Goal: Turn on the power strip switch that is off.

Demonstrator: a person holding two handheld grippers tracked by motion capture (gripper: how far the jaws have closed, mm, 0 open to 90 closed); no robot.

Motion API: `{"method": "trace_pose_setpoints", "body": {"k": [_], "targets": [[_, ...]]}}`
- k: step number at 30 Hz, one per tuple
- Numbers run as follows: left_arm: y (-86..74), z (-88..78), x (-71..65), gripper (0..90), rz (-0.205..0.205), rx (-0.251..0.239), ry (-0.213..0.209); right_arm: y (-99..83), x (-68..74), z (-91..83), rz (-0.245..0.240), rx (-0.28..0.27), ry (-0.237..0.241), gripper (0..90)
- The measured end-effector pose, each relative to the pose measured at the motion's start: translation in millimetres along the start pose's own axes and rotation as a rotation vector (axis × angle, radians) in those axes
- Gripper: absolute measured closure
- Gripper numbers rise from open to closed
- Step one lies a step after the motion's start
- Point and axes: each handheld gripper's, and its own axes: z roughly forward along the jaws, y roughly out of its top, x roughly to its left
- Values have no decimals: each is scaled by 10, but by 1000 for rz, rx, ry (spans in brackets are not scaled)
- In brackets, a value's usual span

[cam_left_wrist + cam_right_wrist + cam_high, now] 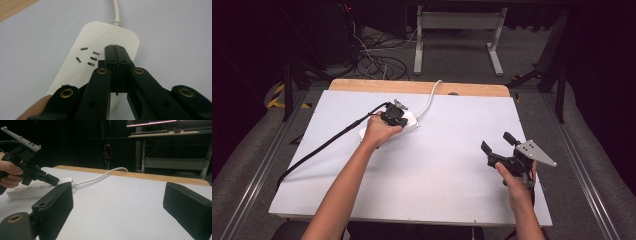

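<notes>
Left gripper (114, 48) jaws are sitting clenched together, nothing between them, tips pressing down on or hovering just over the top face of the white power strip (100, 50), beside a socket group (87, 57) near the cable end. Contact can't be confirmed from the left gripper view, though in the right gripper view the tip looks to be touching the strip (32, 188). From the high view the left gripper (394, 116) is lying over the strip (412, 122), with the left hand (379, 131) covering its near part.

Right gripper (120, 202) jaws are standing wide apart, released, holding nothing. In the high view the right gripper (497, 145) is hanging over bare desk at the right, well apart from the strip, gripped by the right hand (517, 182).

Power strip is lying flat on the white desk (437, 175), toward the far left of middle, its white cord (429, 100) running off over the back edge. No plug is showing in the visible sockets.

Progress, judging by this: early stage. Left gripper is looking like it's pinning the strip or poking at a spot on it. Right gripper is not engaged yet. Whatever is meant to happen with the strip, whether moving, switching or plugging, still seems to be ahead; nothing looks finished.
</notes>
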Motion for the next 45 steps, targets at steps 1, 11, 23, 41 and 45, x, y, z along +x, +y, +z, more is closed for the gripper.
{"method": "trace_pose_setpoints", "body": {"k": [1,11,23,41,45], "targets": [[2,-1,3,900,-1,1,-1,0,0,0,0,0,0,101],[-2,-9,38,900,-36,-18,-14,-2,-2,-2,5,0,-2,100],[-139,-586,174,900,-151,-415,-5,8,-23,-30,19,-16,0,102],[-1622,-1940,360,889,-328,-803,322,17,14,25,4,-10,22,106],[-1650,-2035,348,878,-333,-838,384,33,14,49,0,-19,26,110]]}}
